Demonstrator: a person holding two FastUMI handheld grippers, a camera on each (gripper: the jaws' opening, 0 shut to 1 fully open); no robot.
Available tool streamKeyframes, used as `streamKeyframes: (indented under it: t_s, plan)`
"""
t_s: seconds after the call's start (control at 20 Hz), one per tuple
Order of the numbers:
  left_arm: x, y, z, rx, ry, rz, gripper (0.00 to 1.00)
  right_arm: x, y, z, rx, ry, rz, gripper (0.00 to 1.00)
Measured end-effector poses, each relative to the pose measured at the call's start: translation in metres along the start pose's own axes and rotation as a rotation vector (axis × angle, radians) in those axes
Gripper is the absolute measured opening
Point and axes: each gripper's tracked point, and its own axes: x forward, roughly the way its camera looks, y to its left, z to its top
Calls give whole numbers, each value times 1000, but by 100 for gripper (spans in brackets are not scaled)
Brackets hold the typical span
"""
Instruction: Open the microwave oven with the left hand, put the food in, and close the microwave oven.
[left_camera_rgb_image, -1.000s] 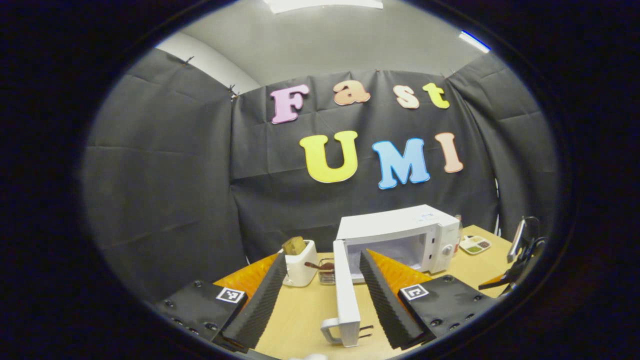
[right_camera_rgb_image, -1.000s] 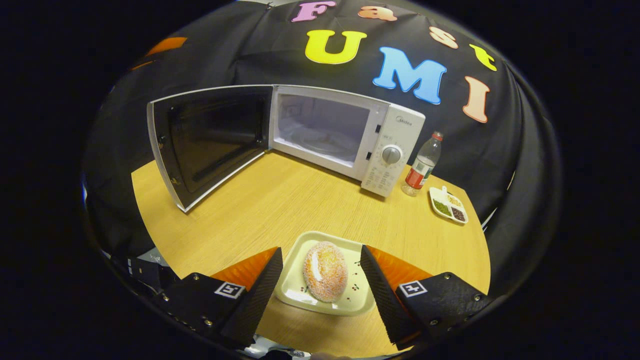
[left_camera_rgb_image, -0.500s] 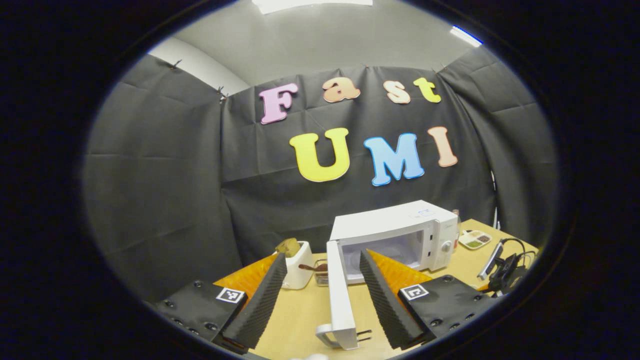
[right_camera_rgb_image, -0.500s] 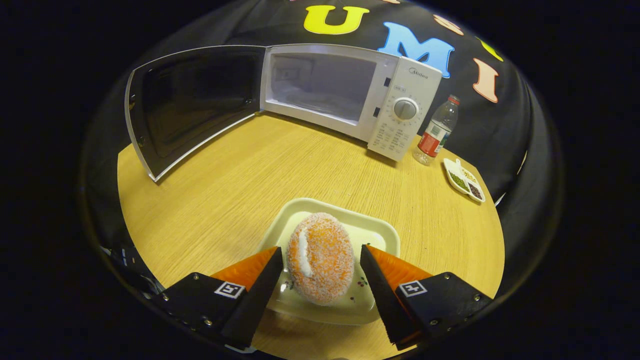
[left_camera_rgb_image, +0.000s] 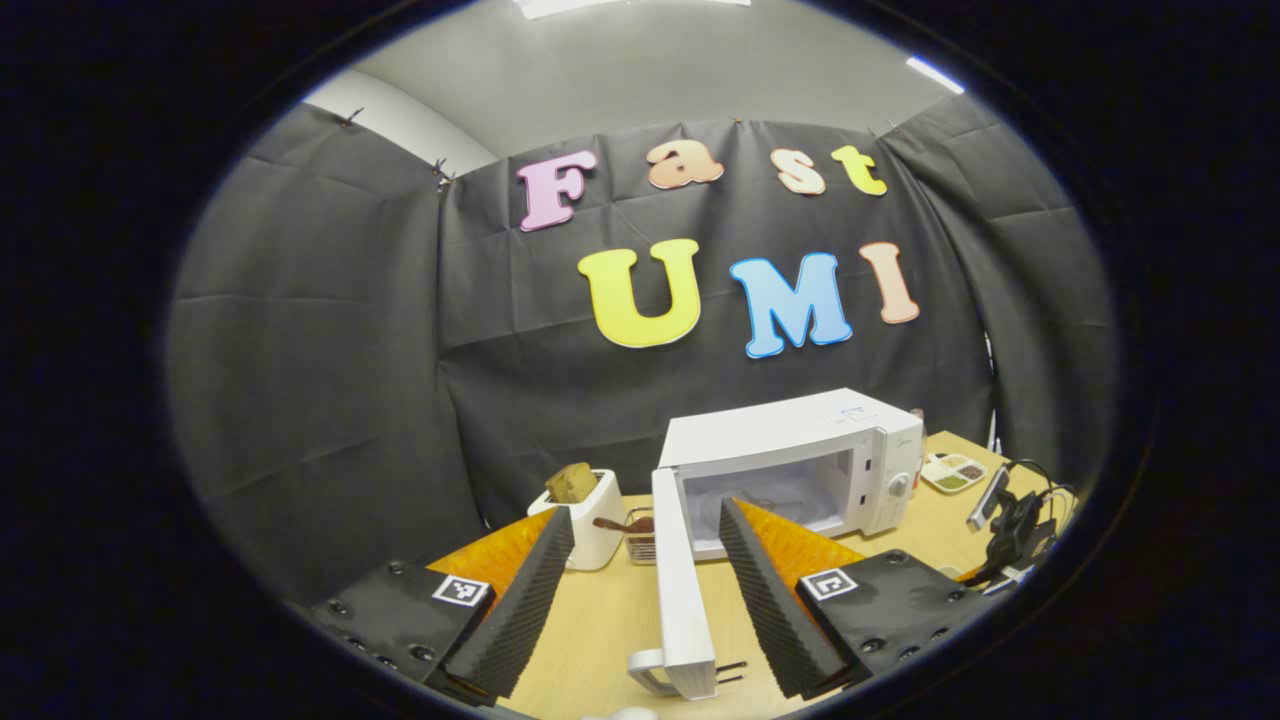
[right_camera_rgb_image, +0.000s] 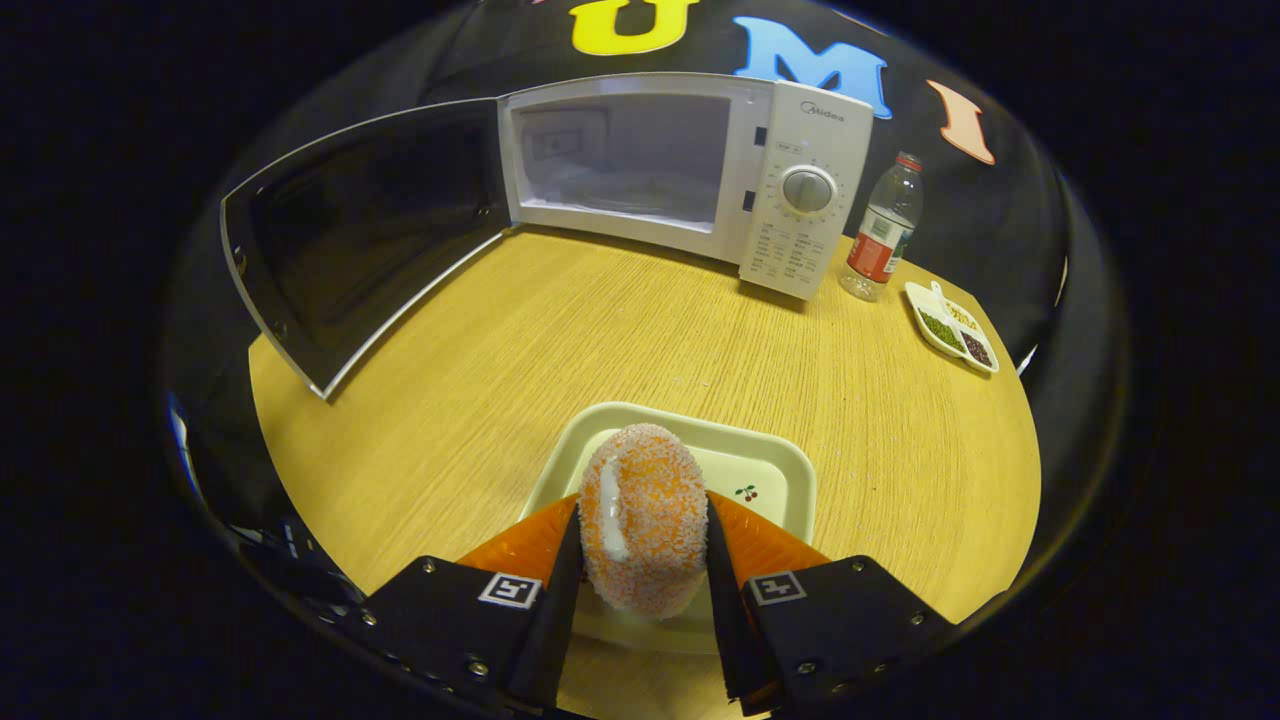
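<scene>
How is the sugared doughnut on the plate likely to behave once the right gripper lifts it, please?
The doughnut looks soft, so the right gripper, its fingers pressing both its sides, may dent it. Its grainy sugar coating probably resists slipping but may shed crumbs onto the plate. Standing on edge, it could roll if released.

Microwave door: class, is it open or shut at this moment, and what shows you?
Open. The microwave door is swung wide to the left, baring the empty cavity; its dark inner face shows.

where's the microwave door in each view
Left gripper view: the microwave door is seen edge-on, low centre, between the left gripper fingers, its handle nearest the camera.
Right gripper view: it swings wide open at upper left, dark inner side showing.
Shared landmark: the white microwave body with its dial, hinged to the door.
</scene>
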Motion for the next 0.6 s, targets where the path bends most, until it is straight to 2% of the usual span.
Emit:
streamKeyframes:
  t_s: [0.1, 0.15, 0.2, 0.3, 0.35, 0.4, 0.6]
  plan:
    - [2, 3, -3, -5, 8, 5, 97, -6, 3, 20, 61, -33, 15, 60]
    - [3, 4, -3, -6, 8, 5, 94, -9, 8, 31, 100, -53, 30, 60]
    - [5, 6, -5, -3, 12, 10, 97, -9, 13, 47, 143, -73, 53, 60]
    - [9, 9, -7, -3, 14, 10, 94, -4, 24, 82, 222, -124, 80, 60]
    - [11, 9, -8, -3, 18, 8, 100, 0, 30, 103, 248, -157, 90, 60]
    - [14, 10, -10, -4, 24, 3, 97, 8, 36, 124, 279, -188, 96, 60]
    - [24, 15, -21, 8, 34, -1, 97, 48, 66, 196, 420, -282, 137, 60]
